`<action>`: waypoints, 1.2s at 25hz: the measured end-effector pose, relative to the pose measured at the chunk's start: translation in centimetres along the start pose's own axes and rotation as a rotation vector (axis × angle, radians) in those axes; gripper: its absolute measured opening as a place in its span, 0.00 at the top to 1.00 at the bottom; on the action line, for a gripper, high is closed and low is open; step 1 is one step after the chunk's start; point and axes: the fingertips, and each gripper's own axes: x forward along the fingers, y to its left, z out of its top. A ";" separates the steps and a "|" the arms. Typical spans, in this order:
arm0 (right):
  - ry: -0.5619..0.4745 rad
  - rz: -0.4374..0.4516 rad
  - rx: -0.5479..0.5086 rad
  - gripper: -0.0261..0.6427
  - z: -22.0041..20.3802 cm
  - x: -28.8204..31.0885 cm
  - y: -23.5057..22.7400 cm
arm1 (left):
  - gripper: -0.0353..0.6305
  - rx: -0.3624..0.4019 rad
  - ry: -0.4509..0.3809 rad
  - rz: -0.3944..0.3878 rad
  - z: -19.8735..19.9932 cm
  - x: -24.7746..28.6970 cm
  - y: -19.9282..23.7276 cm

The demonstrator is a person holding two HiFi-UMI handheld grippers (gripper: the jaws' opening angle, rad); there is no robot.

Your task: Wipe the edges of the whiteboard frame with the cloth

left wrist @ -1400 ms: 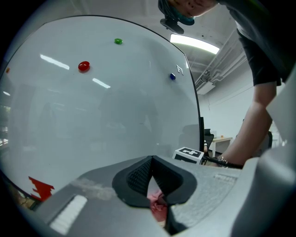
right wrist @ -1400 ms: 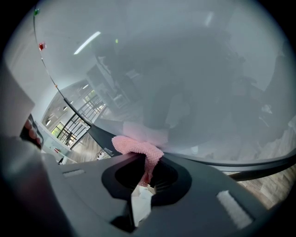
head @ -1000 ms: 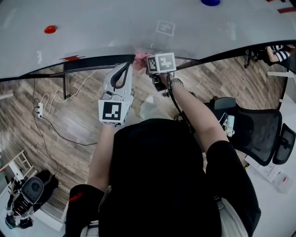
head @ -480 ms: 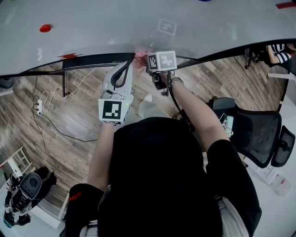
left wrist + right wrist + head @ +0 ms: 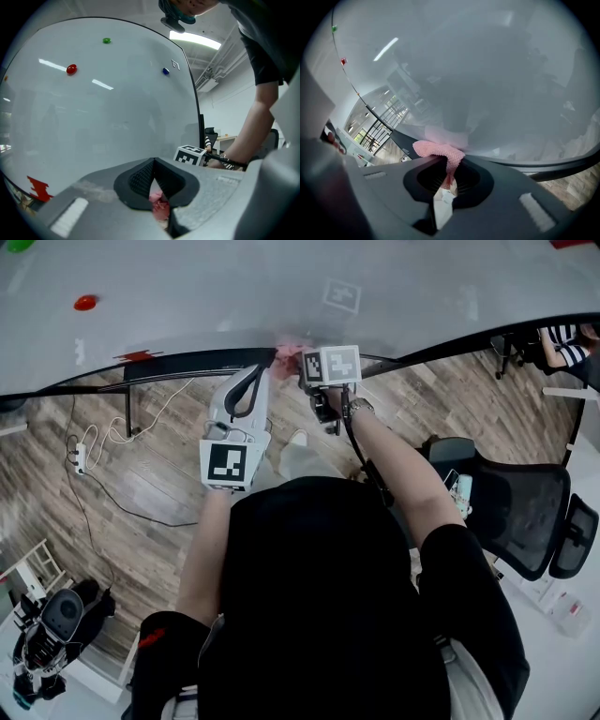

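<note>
The whiteboard (image 5: 216, 287) fills the top of the head view, its dark lower frame edge (image 5: 178, 362) curving beneath it. A pink cloth (image 5: 286, 354) is bunched against that edge. My left gripper (image 5: 265, 365) reaches it from the left, and in the left gripper view the left gripper (image 5: 154, 194) is shut with the cloth (image 5: 159, 207) at its tips. My right gripper (image 5: 311, 367) sits under its marker cube just right of the cloth. In the right gripper view the right gripper (image 5: 449, 177) is shut on a strand of the cloth (image 5: 439, 150), which is pressed to the frame (image 5: 562, 166).
A red magnet (image 5: 85, 303) and a red mark (image 5: 136, 356) sit on the board's left part; green (image 5: 106, 41) and blue (image 5: 165, 71) magnets sit higher up. A black office chair (image 5: 525, 512) stands at my right. Cables and a power strip (image 5: 80, 460) lie on the wooden floor at left.
The right gripper and its cube have edged slightly to the right along the frame. The left gripper and the cloth have barely moved.
</note>
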 end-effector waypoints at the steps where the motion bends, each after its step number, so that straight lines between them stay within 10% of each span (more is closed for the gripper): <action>1: 0.000 0.000 -0.001 0.91 0.0 -0.1 -0.1 | 0.94 0.001 0.000 -0.001 0.0 0.0 -0.1; 30: -0.012 -0.041 0.054 0.91 -0.7 -2.5 -4.3 | 0.94 0.011 0.012 -0.064 -0.1 1.9 -3.0</action>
